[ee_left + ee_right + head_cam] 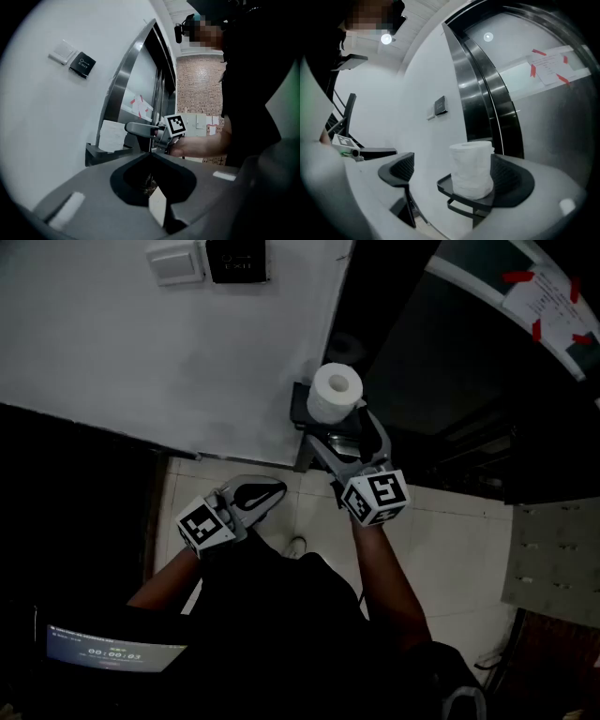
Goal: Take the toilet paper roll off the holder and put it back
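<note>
A white toilet paper roll stands upright on a black wall-mounted holder tray. My right gripper reaches up to it with its jaws wide open. The roll sits between them, close against the right pad; the left pad stays well apart from it. My left gripper hangs lower left over the floor, its jaws shut with nothing in them. The left gripper view also shows the roll and the right gripper's marker cube.
The holder hangs on a white wall beside a dark metal door frame. A switch plate and a black exit button are higher on the wall. A lit screen is at lower left, and a perforated panel is at the right.
</note>
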A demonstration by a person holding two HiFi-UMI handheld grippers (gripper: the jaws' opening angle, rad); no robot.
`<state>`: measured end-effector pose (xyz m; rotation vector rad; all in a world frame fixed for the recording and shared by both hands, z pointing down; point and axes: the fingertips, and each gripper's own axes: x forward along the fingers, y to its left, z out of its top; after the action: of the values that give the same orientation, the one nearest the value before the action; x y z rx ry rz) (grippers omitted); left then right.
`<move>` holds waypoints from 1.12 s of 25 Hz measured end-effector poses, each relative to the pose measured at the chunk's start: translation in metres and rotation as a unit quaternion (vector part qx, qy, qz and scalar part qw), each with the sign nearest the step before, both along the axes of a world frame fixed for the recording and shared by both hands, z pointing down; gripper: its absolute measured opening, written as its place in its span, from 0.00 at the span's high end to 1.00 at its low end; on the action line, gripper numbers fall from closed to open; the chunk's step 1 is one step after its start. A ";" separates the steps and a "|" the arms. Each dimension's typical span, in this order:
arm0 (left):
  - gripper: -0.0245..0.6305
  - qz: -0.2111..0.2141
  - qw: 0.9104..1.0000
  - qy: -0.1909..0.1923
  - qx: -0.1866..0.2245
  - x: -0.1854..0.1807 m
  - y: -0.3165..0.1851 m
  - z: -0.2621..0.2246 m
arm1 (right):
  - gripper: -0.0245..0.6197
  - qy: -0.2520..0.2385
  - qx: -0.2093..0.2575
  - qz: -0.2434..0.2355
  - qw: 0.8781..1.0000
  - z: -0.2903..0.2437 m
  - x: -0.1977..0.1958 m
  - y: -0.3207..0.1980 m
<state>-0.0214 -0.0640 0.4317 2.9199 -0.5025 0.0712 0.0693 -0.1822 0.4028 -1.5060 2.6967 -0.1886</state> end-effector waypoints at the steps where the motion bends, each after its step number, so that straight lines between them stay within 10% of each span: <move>1: 0.96 -0.001 1.000 0.000 0.001 -0.001 -0.001 0.000 | 0.17 0.003 -0.003 0.005 1.000 0.000 0.001 -0.005; 23: 0.96 -0.012 1.000 0.004 0.004 -0.018 -0.014 0.012 | 0.10 0.086 -0.062 0.081 0.991 0.022 -0.002 -0.081; 28: 0.96 -0.018 1.000 0.005 0.005 -0.016 -0.011 0.010 | 0.24 0.096 -0.076 0.092 0.988 0.028 0.006 -0.082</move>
<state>-0.0376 -0.0751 0.4420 2.9181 -0.5559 0.0500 0.0750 -0.2643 0.4312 -1.9000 2.7180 -0.2590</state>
